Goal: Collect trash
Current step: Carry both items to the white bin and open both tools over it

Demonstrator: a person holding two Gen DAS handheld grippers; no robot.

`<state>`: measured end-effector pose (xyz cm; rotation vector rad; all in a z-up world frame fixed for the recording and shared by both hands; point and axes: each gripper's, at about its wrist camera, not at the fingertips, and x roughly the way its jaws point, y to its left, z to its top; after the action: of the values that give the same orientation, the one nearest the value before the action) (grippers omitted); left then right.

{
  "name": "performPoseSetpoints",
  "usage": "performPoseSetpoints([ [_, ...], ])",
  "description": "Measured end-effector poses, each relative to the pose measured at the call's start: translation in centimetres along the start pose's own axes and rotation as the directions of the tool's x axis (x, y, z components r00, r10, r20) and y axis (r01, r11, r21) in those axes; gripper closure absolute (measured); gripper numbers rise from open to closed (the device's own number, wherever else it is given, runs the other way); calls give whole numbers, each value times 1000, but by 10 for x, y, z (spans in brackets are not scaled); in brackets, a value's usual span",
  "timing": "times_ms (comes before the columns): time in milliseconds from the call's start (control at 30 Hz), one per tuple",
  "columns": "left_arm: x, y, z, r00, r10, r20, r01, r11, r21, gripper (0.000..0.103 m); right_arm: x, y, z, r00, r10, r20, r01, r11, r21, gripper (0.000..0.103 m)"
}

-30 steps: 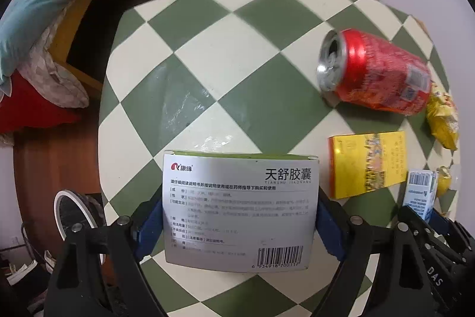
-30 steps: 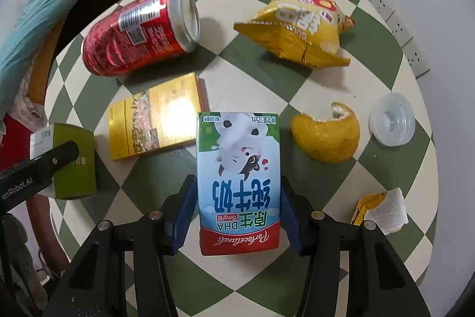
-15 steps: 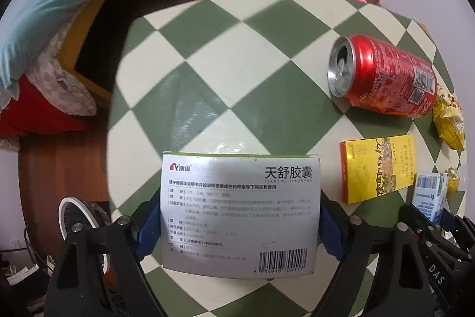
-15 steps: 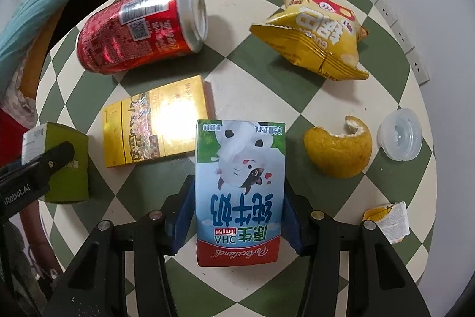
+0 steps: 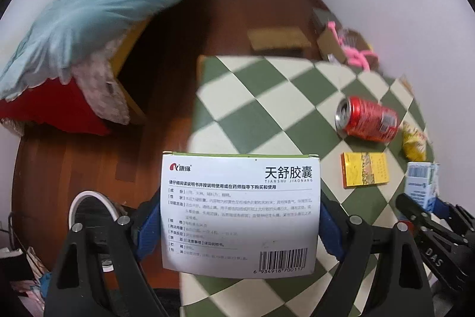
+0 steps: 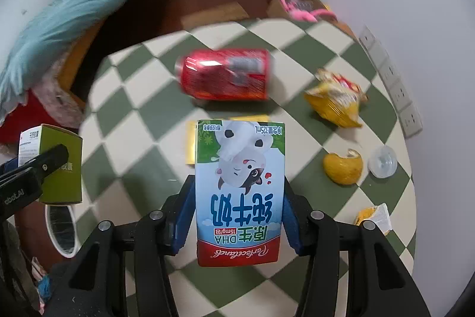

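Medicine box: light, stiff cardboard, pinched across side walls by left gripper, jaws spread wide on it, lifted clear of tabletop. Likely empty, walls may buckle under hard squeeze; hold near edges.
Milk carton: small, light, waxy, maybe slippery, clamped on narrow sides by right gripper, held above tabletop.
On tabletop: red can on its side, rolls easily, dents; yellow box; crinkly snack bag; soft peel.
Bin on floor, lower left.
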<state>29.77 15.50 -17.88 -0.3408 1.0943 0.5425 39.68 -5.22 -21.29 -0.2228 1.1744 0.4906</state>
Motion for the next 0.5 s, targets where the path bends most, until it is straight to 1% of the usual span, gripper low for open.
performPoseSetpoints([
  [167,-46,45,0,996,14,84,-9,998,-55,17,-28,45,3,996,68,51,-66,997,-41,49],
  [267,-69,80,-2,992,36,124,-25,995,-94,17,-44,84,4,990,120,76,-113,990,-83,49],
  [333,-79,104,-5,989,48,138,-31,992,-123,17,-52,116,4,983,162,84,-152,981,-118,49],
  [400,-87,134,-9,986,75,148,-52,986,-157,17,-57,146,3,976,199,85,-185,971,-152,49],
  [500,-92,177,-18,982,121,145,-88,973,-214,17,-57,199,-1,965,253,65,-234,949,-213,49],
])
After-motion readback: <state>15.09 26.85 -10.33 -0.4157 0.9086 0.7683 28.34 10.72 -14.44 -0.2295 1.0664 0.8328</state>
